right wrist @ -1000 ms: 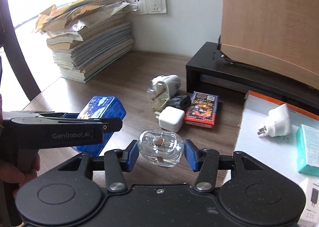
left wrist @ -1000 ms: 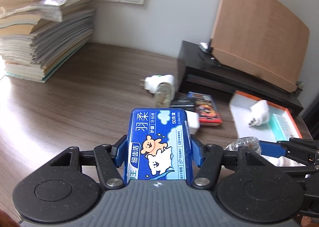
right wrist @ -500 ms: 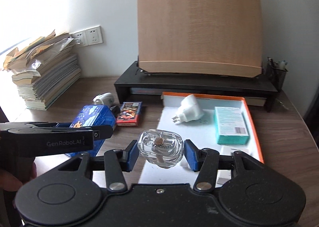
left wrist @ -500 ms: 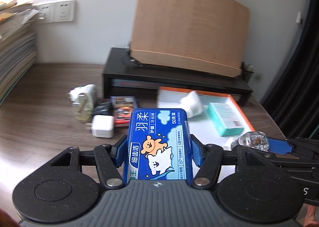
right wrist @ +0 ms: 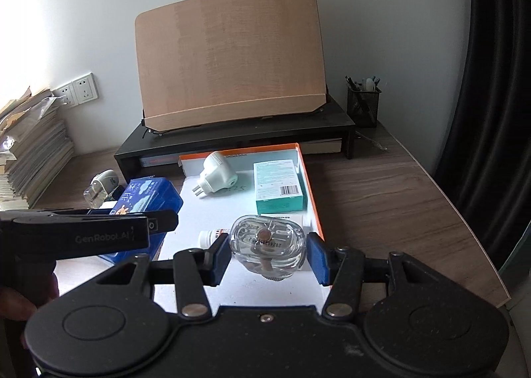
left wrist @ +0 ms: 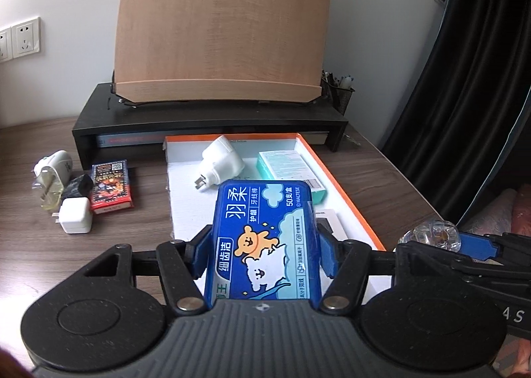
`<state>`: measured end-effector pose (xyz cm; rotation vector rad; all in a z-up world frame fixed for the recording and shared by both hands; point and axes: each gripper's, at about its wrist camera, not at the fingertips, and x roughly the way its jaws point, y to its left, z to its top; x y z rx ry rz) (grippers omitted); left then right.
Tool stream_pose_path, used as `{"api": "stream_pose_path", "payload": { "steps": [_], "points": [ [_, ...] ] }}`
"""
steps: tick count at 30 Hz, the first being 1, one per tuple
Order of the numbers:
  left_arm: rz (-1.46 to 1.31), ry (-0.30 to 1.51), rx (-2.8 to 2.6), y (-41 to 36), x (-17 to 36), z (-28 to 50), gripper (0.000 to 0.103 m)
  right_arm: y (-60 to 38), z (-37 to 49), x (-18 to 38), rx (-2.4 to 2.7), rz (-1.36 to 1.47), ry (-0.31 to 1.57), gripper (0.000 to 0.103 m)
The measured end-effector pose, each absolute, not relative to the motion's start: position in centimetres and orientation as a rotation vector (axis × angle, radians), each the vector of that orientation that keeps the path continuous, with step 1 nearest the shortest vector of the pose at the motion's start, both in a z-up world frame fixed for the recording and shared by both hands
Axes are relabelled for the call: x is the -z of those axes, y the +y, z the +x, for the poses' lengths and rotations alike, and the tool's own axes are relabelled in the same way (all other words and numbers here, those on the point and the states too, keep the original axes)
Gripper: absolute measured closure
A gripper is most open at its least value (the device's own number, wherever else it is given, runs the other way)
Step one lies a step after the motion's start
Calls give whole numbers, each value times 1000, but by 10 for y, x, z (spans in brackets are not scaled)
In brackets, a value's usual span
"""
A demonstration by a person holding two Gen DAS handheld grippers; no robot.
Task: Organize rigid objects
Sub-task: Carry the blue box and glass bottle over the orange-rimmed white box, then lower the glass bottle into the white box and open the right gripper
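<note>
Presently catalogued: left gripper (left wrist: 262,257), blue pads clamped on the long sides of a blue rectangular plastic floss-pick box (left wrist: 264,245), held above the near end of the orange-rimmed white tray (left wrist: 345,193). Right gripper (right wrist: 268,257), pads closed against a clear glass bottle (right wrist: 268,245) with a small brown cap, held over the tray's 5 o'clock corner.

In the tray: white plug adapter (right wrist: 215,179) at 11 o'clock, teal cardboard carton (right wrist: 278,190) at 1 o'clock.

On the dark wood desk (left wrist: 30,245), at 9 o'clock of the tray: white cube charger (left wrist: 75,219), red card pack (left wrist: 111,186).

Handling, by judgement: the box is light, stiff and smooth-walled, best held across its flat sides. The bottle is heavier, slippery and breakable; grip its widest flanks and set it down gently.
</note>
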<state>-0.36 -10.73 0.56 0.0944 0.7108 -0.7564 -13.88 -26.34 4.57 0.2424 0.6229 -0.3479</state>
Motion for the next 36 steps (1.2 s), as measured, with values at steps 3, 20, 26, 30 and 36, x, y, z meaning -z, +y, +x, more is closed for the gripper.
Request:
{"api": "stream_pose_path", "payload": {
  "steps": [3,20,26,30,36],
  "points": [
    [99,712,755,-112,-5,-4,40,-266,-139,-45,345,247,624,42],
    [116,702,692,-119,-10,11,40,-267,-111,-49,302,232,611,42],
    [108,695,672,-121,-13,21,40,-269,-98,-53,295,226,598,42],
    [105,690,669,-125,-16,27,40,-272,-89,-56,295,226,588,42],
    [105,685,666,-130,-17,37,40,-277,-73,-61,288,226,570,42]
  ]
}}
